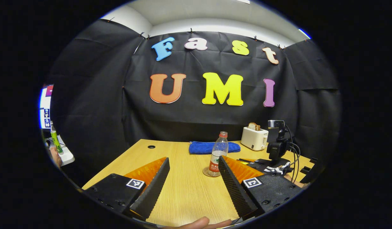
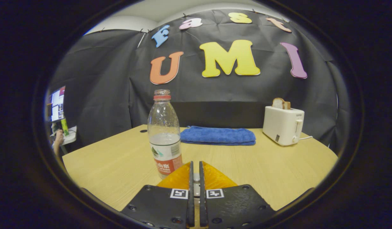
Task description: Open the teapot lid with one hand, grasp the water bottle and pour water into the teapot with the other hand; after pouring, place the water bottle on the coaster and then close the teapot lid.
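Pale wood-grain covers the table (image 1: 186, 187), where a clear plastic water bottle (image 1: 218, 154) stands upright on a small round coaster (image 1: 209, 173), its red cap on and water filling roughly its lower half. In the left gripper view, the left tool (image 1: 192, 171) hovers low over the table with its fingers spread wide apart, holding nothing; the bottle sits just beyond its right finger (image 1: 232, 187). In the right gripper view, the right tool (image 2: 195, 190) has its two fingers drawn almost together with only a thin slit between them, empty, and the bottle (image 2: 164, 133) stands just ahead and to its left. Farther back lie a folded blue towel (image 2: 218, 135) and, to the right, a white toaster (image 2: 283, 124) (bread poking from its slot). A fingertip (image 1: 196, 222) shows at the near edge of the left gripper view.
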